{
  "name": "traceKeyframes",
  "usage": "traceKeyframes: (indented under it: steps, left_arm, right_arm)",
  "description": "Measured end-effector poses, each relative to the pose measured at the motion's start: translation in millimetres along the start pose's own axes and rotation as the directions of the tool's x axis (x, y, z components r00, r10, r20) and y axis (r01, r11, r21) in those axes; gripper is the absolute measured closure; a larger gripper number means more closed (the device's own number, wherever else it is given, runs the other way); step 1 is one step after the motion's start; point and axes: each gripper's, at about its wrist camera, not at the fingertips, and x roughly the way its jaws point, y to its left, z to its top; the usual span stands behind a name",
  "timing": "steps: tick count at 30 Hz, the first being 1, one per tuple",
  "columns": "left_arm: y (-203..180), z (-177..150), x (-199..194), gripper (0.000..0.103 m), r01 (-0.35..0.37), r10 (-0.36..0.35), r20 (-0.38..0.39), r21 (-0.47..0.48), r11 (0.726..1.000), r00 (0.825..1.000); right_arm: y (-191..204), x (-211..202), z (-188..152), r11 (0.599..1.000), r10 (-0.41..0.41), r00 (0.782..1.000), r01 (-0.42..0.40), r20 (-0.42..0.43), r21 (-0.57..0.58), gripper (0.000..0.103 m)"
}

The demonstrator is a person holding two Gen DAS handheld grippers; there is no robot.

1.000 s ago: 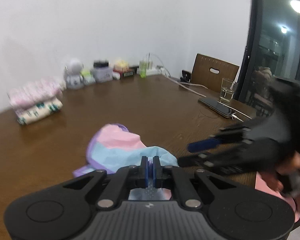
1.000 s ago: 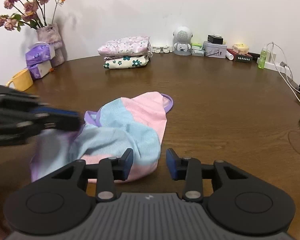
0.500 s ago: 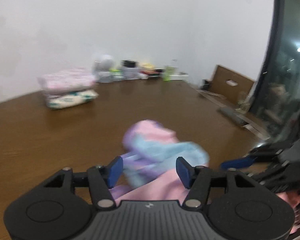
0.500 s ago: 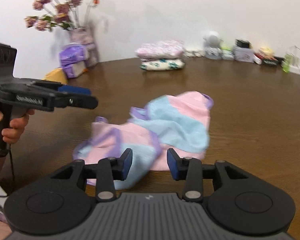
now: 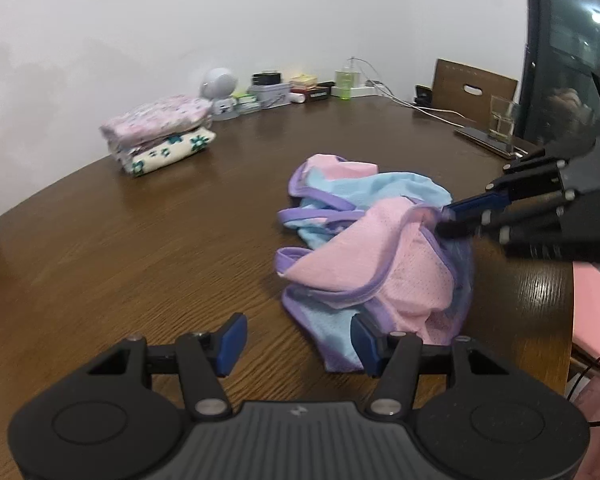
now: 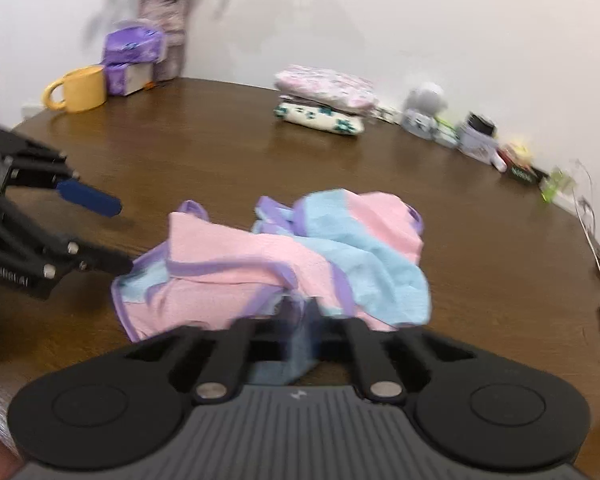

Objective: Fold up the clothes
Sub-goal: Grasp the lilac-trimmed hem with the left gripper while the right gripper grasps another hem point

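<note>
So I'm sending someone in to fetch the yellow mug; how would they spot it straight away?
Start at the round wooden table and go to its far edge by the wall, where a vase of flowers stands. Beside the vase sit purple tissue packs, and next to them the yellow mug, the only yellow cup with a handle there.

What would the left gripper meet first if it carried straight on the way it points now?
Probably bare wooden table: the open left gripper points down at it, and the crumpled garment lies mostly right of that line, overlapping only its right finger. Depth is uncertain.
</note>
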Motion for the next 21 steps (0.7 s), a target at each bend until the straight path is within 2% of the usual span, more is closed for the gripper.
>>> traceKeyframes:
  steps: [7,12,14,15,17,21]
  left_arm:
    - [-23,9,18,0.047,0.028,-0.028,-0.009,0.036,0.999,1.0]
    - [-52,17,24,0.047,0.126,-0.126,-0.009,0.074,0.989,0.992]
    - [-65,19,27,0.048,0.108,-0.107,-0.015,0.093,0.99,0.994]
    - [-70,20,29,0.053,0.09,-0.088,-0.022,0.096,0.991,0.996]
    - [-75,22,34,0.058,0.075,-0.072,-0.053,0.068,0.995,0.996]
    - [-79,19,38,0.062,0.047,-0.046,-0.096,0.011,0.999,0.994]
  right_arm:
    - [-44,-46,-11,0.986,-0.123,0.986,0.108,0.112,0.13,0.1]
    - [-56,-66,-16,0.979,-0.134,0.974,0.101,0.184,0.175,0.1]
    - [-57,-67,-18,0.98,-0.125,0.973,0.091,0.193,0.177,0.1]
    - [-58,-67,-19,0.98,-0.118,0.973,0.083,0.196,0.178,0.1]
    - [-60,-69,-20,0.981,-0.108,0.973,0.07,0.206,0.182,0.1]
    - [-61,-74,-24,0.98,-0.104,0.968,0.06,0.227,0.192,0.1]
